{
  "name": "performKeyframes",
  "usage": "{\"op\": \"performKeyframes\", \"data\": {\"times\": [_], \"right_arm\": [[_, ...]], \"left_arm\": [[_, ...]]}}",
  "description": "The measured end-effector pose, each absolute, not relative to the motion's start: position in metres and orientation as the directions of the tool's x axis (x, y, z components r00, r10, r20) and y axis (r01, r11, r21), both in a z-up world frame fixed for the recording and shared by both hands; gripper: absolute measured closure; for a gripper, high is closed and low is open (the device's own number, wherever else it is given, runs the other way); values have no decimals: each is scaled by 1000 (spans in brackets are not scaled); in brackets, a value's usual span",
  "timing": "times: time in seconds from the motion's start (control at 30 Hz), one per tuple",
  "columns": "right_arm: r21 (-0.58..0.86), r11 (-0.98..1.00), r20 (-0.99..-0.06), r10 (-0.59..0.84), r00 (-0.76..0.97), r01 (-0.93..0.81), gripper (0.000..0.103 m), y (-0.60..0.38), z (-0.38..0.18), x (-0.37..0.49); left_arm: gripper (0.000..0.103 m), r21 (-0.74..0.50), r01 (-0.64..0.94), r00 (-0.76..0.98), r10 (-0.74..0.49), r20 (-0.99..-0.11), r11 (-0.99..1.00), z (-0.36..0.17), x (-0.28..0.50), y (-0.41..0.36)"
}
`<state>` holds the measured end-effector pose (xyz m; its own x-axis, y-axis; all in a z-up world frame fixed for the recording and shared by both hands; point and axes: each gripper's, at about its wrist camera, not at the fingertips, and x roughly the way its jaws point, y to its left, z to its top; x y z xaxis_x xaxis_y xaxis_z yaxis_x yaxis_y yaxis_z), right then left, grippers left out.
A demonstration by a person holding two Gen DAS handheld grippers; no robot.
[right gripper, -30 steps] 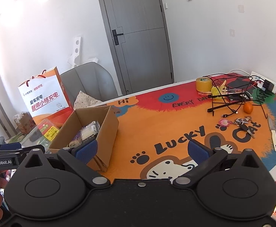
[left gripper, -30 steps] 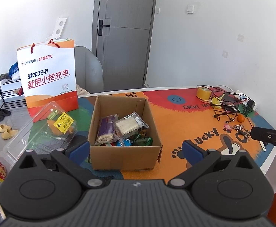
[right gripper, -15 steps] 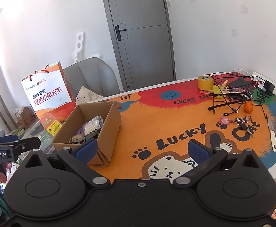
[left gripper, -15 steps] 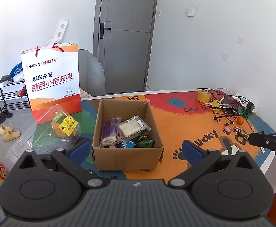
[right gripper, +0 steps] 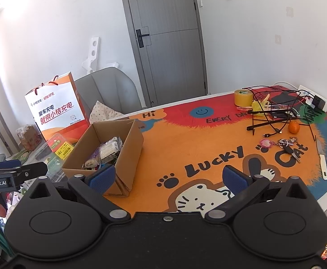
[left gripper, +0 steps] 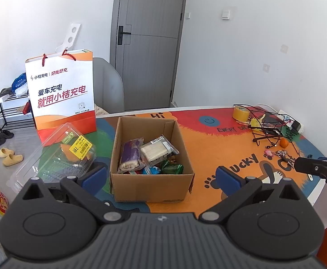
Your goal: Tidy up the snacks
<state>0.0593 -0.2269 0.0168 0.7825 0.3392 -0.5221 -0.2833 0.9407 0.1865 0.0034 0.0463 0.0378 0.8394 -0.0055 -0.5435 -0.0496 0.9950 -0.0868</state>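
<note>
An open cardboard box (left gripper: 151, 186) stands on the colourful table mat and holds several snack packets: a purple one (left gripper: 130, 154), a clear pack of wafers (left gripper: 157, 151) and green wrappers (left gripper: 171, 168). The box also shows in the right wrist view (right gripper: 127, 157). My left gripper (left gripper: 161, 177) is open and empty, held back from the box's near side. My right gripper (right gripper: 167, 177) is open and empty, above the mat to the right of the box. A clear plastic clamshell (left gripper: 58, 157) with a yellow price label lies left of the box.
An orange and white paper bag (left gripper: 61, 94) stands behind the clamshell. At the table's far right are a tape roll (right gripper: 243, 97), a black wire rack with cables (right gripper: 273, 114), a tangerine (right gripper: 294, 127), keys (right gripper: 285, 144) and a knife (right gripper: 321, 157). A grey chair (right gripper: 109, 92) stands behind the table.
Both grippers have drawn back and risen a little, so the box and table look further away. Both stay open and empty.
</note>
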Motion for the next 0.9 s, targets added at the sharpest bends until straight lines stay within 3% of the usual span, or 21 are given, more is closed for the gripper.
{"op": "performKeyframes", "data": {"times": [0.9], "right_arm": [[184, 941, -532, 339, 776, -285, 0, -225, 14, 58]], "left_arm": [[0, -89, -48, 841, -8, -541, 995, 38, 4, 46]]}}
